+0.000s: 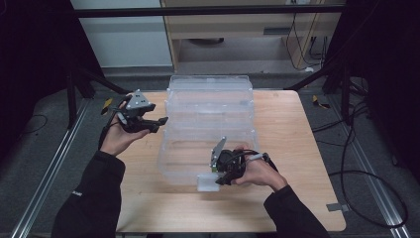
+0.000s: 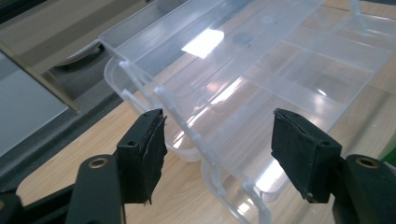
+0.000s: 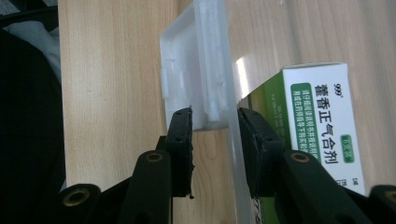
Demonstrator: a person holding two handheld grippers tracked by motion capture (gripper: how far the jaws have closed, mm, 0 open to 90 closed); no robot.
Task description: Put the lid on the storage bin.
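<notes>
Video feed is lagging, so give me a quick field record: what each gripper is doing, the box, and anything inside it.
left gripper: open, held at the far left side of the clear plastic organizer box, not touching
right gripper: jaws set either side of the box's front latch, grip not confirmed
box: on wooden table, divided into compartments
contents: green-and-white medicine carton seen behind the box's front wall

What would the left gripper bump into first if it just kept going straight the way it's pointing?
Most likely the clear plastic organizer box. The left gripper has its fingers open, aimed at the box's near rim, which lies just ahead between them. Exact depth is hard to judge.
</notes>
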